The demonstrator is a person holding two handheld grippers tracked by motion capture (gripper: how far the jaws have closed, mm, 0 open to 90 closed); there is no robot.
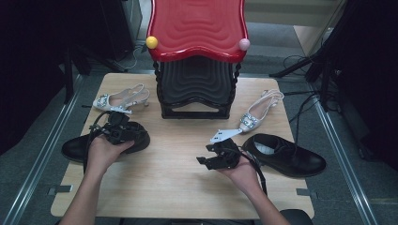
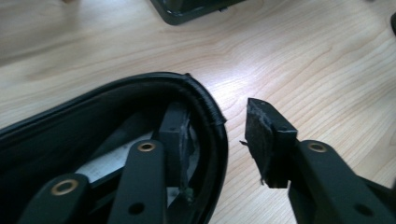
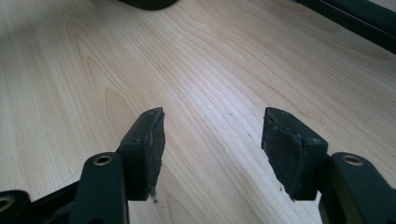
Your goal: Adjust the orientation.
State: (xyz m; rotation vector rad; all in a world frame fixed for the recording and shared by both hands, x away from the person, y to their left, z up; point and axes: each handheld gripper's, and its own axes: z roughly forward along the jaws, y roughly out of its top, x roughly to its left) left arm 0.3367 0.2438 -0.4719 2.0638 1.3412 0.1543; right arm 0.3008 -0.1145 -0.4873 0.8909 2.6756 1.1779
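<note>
Left gripper (image 1: 123,125) at the left edge of the surface (image 1: 173,173), jaws straddling the rim of a black leather shoe (image 1: 77,146): one inside the opening, the other outside, not yet pressing, gap visible. Right gripper (image 1: 205,157) near the surface's middle, jaws spread wide, nothing between. Second black shoe (image 1: 291,157) near the right edge. Two pale slingback heels and a red stool at the far edge.

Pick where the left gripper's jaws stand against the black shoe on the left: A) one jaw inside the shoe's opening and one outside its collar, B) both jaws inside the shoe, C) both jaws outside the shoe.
A: in the left gripper view, one of the left gripper's jaws reaches inside the black shoe, the other stands outside its collar over the table.
</note>
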